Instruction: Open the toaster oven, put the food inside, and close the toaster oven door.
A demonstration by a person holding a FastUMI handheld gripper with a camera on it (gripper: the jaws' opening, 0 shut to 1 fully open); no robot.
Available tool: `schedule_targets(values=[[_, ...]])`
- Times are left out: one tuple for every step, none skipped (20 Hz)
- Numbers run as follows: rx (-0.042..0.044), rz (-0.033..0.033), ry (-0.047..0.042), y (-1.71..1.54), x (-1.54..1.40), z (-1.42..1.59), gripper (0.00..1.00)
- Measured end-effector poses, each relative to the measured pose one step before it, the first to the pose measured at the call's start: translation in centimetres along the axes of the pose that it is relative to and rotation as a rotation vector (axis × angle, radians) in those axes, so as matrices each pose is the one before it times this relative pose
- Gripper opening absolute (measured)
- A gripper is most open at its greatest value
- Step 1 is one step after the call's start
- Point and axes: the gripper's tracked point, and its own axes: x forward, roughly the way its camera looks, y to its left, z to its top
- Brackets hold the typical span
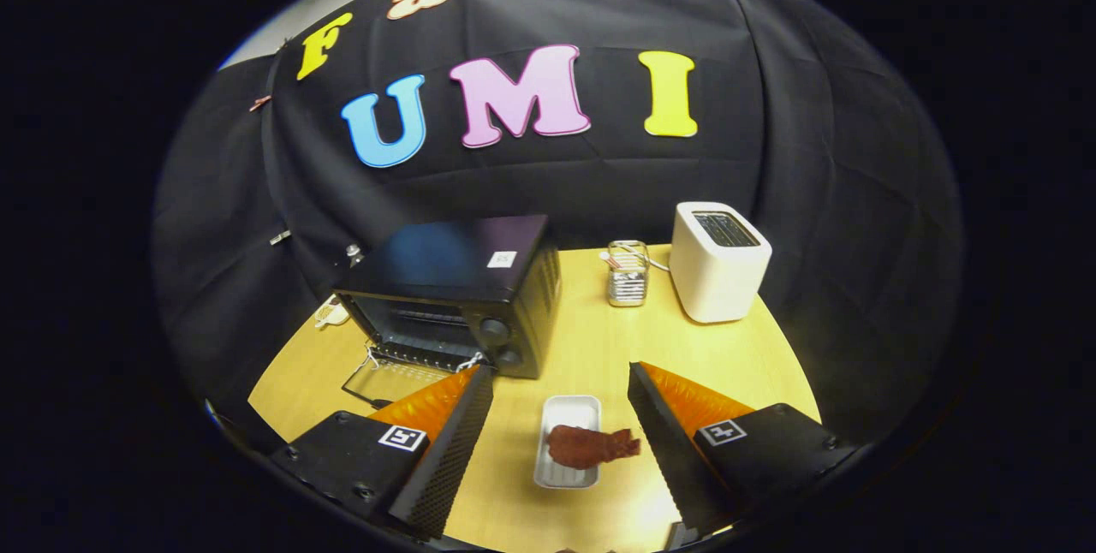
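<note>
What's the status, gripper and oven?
Gripper open, food on small tray between its fingers, not gripped. Toaster oven door down, open. Path from tray to oven mouth looks clear.

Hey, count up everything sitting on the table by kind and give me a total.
Toaster oven, door open: 1
White toaster: 1
Wire holder: 1
Tray: 1
Food piece on the tray: 1
Total: 5
The gripper is open, its fingers either side of the tray.
</note>
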Motion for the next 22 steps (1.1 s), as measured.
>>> schedule_targets(values=[[0.01881, -0.00128, 0.01513, -1.149, 0.165, -0.329, 0.99], [0.01780, 0.00433, 0.01979, -0.955, 0.137, -0.424, 0.99], [0.01721, 0.00365, 0.02088, -0.901, 0.317, -0.507, 0.99], [0.01403, 0.00346, 0.01790, -0.875, 0.330, -0.617, 0.99], [0.01386, 0.00706, 0.02279, -0.723, 0.317, -0.616, 0.99], [0.01591, 0.00733, 0.02825, -0.648, 0.514, -0.630, 0.99], [0.01964, 0.01349, 0.02253, -0.394, 0.445, -0.732, 0.99], [0.01760, 0.01446, 0.02224, -0.354, 0.585, -0.684, 0.99], [0.01649, 0.01751, 0.03036, -0.278, 0.457, -0.939, 0.99], [0.01537, 0.00837, 0.02593, -0.461, 0.567, -0.864, 0.99], [0.01789, 0.01309, 0.02718, -0.343, 0.647, -0.940, 0.99], [0.02155, 0.01643, 0.03387, -0.254, 0.739, -0.990, 0.99], [0.02504, 0.00819, 0.03580, -0.267, 0.740, -1.064, 0.99], [0.02817, 0.01178, 0.03550, -0.212, 0.685, -0.985, 0.99], [0.02820, 0.01257, 0.02594, -0.148, 0.703, -0.708, 0.98], [0.02927, 0.00556, 0.02374, -0.167, 0.554, -0.580, 0.97], [0.03336, 0.01645, 0.02285, 0.080, 0.602, -0.619, 0.96], [0.02453, 0.00745, 0.00388, -0.047, 0.293, 0.052, 0.91], [0.02811, 0.01011, 0.00681, 0.070, 0.378, 0.023, 0.84], [0.02038, 0.01764, 0.00573, 0.220, 0.346, -0.043, 0.76], [0.01552, 0.00747, 0.00083, 0.022, 0.515, 0.127, 0.71], [0.00827, -0.00222, 0.00552, -0.230, 0.364, 0.034, 0.58]])
